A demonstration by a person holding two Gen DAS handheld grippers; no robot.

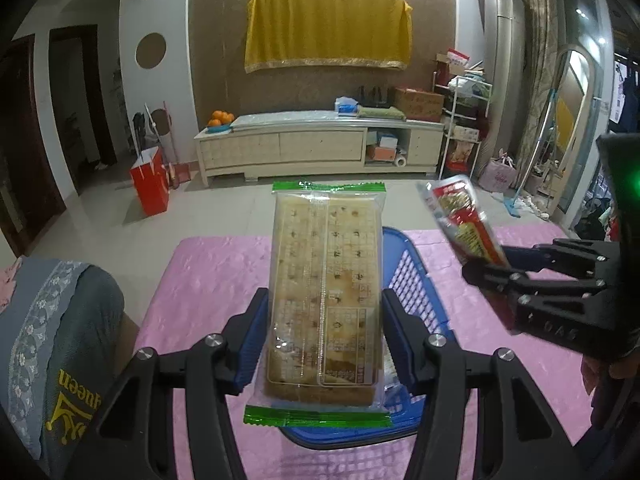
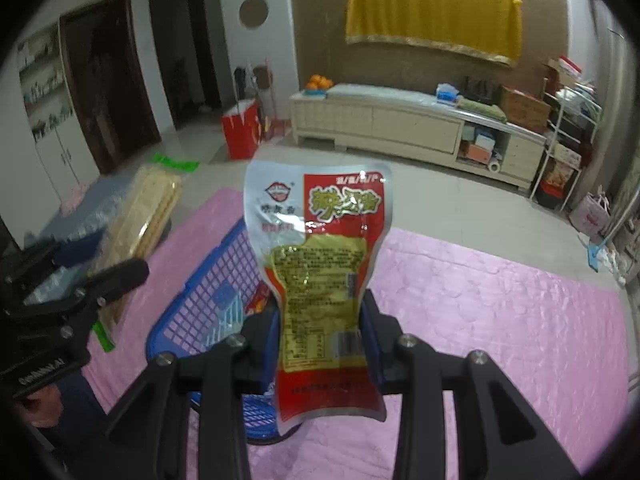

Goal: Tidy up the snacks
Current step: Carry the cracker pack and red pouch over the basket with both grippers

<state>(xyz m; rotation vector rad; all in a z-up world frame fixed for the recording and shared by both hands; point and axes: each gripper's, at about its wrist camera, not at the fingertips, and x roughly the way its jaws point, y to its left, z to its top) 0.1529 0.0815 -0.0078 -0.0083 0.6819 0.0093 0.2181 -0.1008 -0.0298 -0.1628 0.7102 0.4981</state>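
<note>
My left gripper [image 1: 324, 340] is shut on a clear cracker pack with green ends [image 1: 325, 280], held upright above a blue plastic basket [image 1: 412, 284] on the pink table cover [image 1: 208, 280]. My right gripper [image 2: 322, 344] is shut on a red and silver snack pouch [image 2: 320, 248], held upright over the basket [image 2: 216, 280]. The right gripper with its pouch [image 1: 464, 224] shows at the right of the left wrist view. The left gripper with the crackers [image 2: 140, 220] shows at the left of the right wrist view. A small packet lies in the basket, mostly hidden.
A grey cushion with yellow lettering [image 1: 60, 340] lies left of the table. Beyond the table are a tiled floor, a red paper bag [image 1: 150, 184], a long TV cabinet [image 1: 320, 148] with oranges, and a cluttered shelf rack [image 1: 464, 128] at right.
</note>
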